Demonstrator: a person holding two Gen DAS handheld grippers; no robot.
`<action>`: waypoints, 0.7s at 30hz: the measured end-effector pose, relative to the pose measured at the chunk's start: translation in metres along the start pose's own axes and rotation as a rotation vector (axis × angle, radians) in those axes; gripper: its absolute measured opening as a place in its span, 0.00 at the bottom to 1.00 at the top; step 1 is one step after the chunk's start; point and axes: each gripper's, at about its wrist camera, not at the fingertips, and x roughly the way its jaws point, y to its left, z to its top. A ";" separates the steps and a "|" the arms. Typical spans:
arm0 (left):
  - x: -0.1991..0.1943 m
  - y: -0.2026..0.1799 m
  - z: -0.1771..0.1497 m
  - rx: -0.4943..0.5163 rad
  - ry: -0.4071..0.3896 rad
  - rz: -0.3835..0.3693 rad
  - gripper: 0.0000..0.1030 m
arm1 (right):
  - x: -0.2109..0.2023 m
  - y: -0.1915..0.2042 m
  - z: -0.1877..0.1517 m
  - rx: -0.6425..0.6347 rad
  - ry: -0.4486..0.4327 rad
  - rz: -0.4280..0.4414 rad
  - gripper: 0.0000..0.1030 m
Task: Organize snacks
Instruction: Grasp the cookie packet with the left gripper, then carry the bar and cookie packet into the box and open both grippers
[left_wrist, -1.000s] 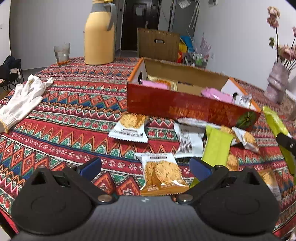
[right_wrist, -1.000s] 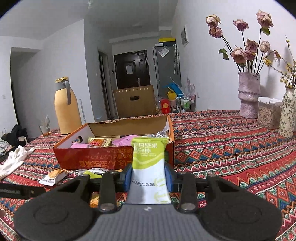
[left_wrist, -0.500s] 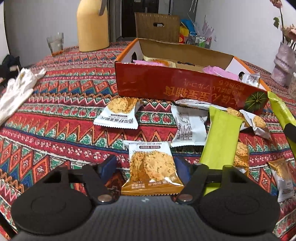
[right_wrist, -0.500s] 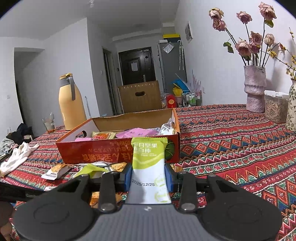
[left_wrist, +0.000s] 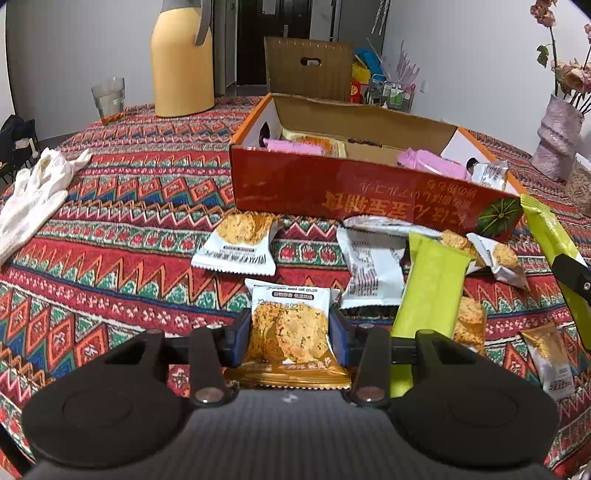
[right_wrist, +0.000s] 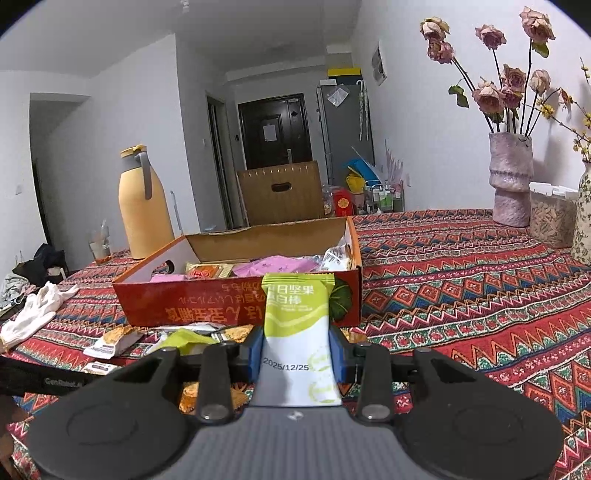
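The job looks partly done. The open red-and-orange cardboard box (left_wrist: 369, 184), in the upper middle of the left wrist view, already holds pink wrappers, an orange packet and a silver-white one. Left to do: several packets lie loose on the patterned red tablecloth (left_wrist: 122, 236) in front of the box — a white cracker packet (left_wrist: 240, 245) mid-frame, a white-and-grey packet (left_wrist: 369, 273), a lime-green bar wrapper (left_wrist: 430, 291) right of centre, and a few small cracker packets toward the right edge.

The left gripper (left_wrist: 291, 328) at lower centre is closing its jaws round a gold-and-white oat crisp packet (left_wrist: 290, 332); the blue pads sit against the packet's sides. The packet is flat, glossy, with crimped ends and a picture of seeded crisps.

In the right wrist view, the right gripper (right_wrist: 297, 350) at lower centre is clamped on an upright green-and-white nut bar packet (right_wrist: 297, 325), date stamp facing the camera, held in front of the box and not yet inside it.
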 end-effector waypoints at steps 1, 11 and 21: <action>-0.002 0.000 0.002 0.001 -0.005 -0.002 0.43 | -0.001 0.001 0.002 -0.001 -0.003 0.000 0.34; -0.014 0.002 0.033 -0.002 -0.065 -0.021 0.43 | 0.004 0.006 0.026 -0.004 -0.030 -0.009 0.34; -0.014 -0.004 0.074 0.006 -0.135 -0.048 0.43 | 0.032 0.013 0.056 -0.023 -0.038 -0.014 0.34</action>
